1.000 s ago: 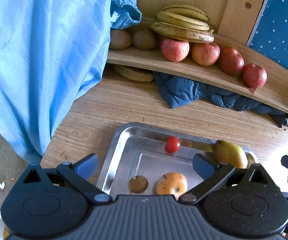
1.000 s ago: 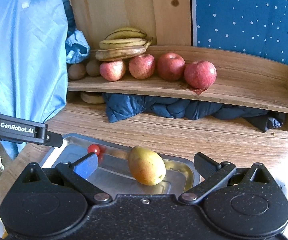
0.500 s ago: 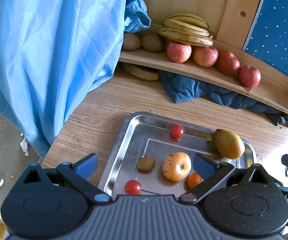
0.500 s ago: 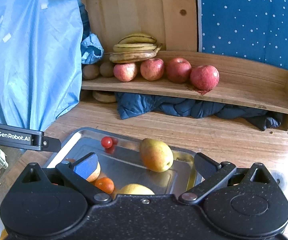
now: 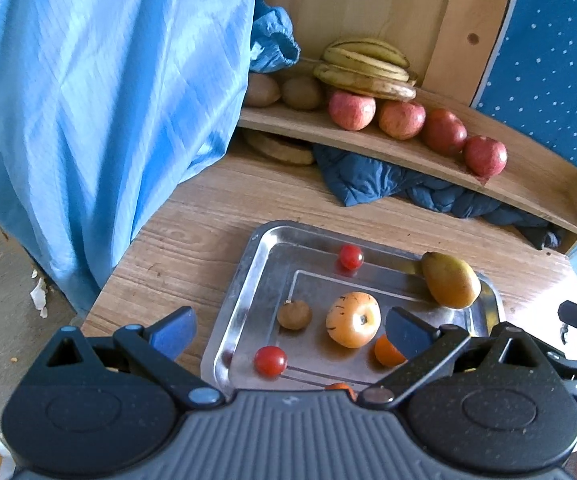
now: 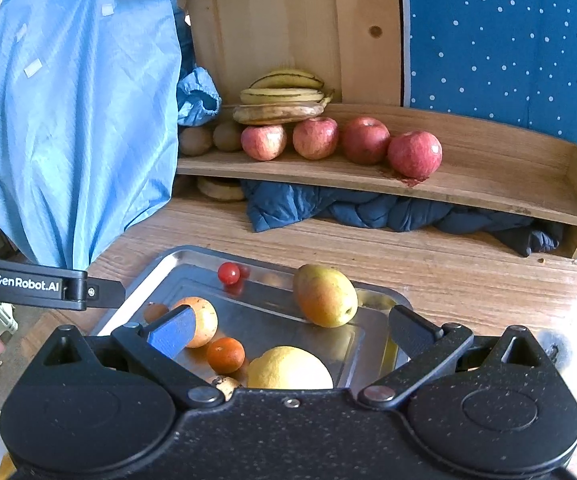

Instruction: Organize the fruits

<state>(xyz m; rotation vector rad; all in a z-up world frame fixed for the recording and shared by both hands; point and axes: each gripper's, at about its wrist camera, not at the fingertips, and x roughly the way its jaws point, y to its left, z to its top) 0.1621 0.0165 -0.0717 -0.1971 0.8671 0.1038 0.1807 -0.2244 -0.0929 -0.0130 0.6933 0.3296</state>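
The wooden shelf (image 6: 488, 184) at the back of the table is the landmark here; on it, at its left end, lie the bananas (image 6: 284, 96) on top, two brown kiwis (image 6: 212, 138) under them, and a row of four red apples (image 6: 340, 142) running toward its middle — its right half is bare. In front of the shelf, nearer the cameras, sits the metal tray (image 5: 244, 280) with the fruit not yet sorted; largest first: a yellow lemon (image 6: 288, 368) at the tray's near edge, a green-red pear (image 6: 324, 296) at the corner nearest the shelf's right end, a pale orange round fruit (image 5: 353, 319) mid-tray, a small orange (image 6: 225, 355), a little brown fruit (image 5: 294, 314), and two cherry tomatoes (image 5: 350, 256).

The left gripper (image 5: 288, 328) and the right gripper (image 6: 288, 330) both hang above the tray's near side, fingers spread wide and holding nothing; the step in hand looks like choosing the next fruit. The lemon lies between the right gripper's fingers — a likely pick; the move calls for lowering around its widest part, closing gently so it does not roll, then carrying it over to the shelf's free right half.
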